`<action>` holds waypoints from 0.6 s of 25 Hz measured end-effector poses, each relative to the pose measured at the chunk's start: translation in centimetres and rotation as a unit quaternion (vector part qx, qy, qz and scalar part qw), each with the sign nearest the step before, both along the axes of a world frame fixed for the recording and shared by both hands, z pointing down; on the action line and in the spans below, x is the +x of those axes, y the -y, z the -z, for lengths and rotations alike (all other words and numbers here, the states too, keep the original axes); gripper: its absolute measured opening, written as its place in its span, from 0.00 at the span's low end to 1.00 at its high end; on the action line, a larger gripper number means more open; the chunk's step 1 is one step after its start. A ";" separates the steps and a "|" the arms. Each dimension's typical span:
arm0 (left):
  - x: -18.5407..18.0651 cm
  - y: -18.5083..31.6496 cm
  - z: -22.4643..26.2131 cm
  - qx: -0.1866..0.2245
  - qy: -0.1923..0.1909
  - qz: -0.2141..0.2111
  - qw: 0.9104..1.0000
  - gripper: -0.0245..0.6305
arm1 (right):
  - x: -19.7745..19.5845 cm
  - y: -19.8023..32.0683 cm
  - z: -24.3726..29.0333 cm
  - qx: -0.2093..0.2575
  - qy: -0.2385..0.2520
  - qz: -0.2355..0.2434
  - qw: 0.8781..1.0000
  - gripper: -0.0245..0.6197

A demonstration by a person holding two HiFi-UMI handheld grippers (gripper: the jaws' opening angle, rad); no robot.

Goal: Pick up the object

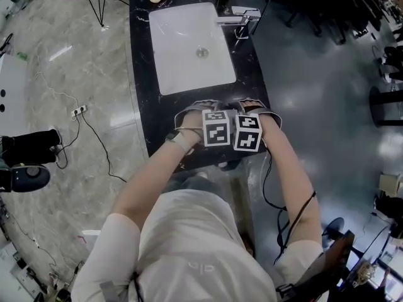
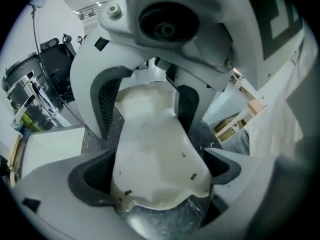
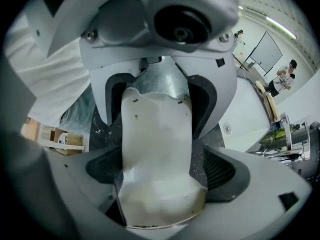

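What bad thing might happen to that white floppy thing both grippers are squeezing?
1. The left gripper and the right gripper pinch the same thin, crumpled white object from opposite ends. Moving them apart might tear it or tug it out of one gripper.
2. They are at the near edge of the black counter, so if it slips it may drop to the floor.

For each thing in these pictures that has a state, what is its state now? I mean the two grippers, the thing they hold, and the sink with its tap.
left gripper: shut on the white object.
right gripper: shut on the white object, from the opposite end.
white object: held by both grippers, over the black counter.
sink: empty, no water seen in it.
tap: no water running.
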State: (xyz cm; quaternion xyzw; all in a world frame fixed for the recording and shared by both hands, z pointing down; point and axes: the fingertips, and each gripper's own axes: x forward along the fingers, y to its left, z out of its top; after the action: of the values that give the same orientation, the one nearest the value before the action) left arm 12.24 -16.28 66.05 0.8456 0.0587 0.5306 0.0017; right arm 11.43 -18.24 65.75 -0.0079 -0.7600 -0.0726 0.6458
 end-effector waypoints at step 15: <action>0.8 -0.8 -0.7 -0.042 -0.009 -0.021 0.999 0.90 | 0.3 0.1 -0.6 -0.015 -0.045 0.022 0.999 0.77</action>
State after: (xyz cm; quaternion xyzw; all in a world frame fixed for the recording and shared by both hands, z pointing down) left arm 13.02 -15.51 66.76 0.8482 0.0984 0.5198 0.0258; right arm 11.77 -18.38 66.37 -0.0380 -0.7310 -0.0752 0.6772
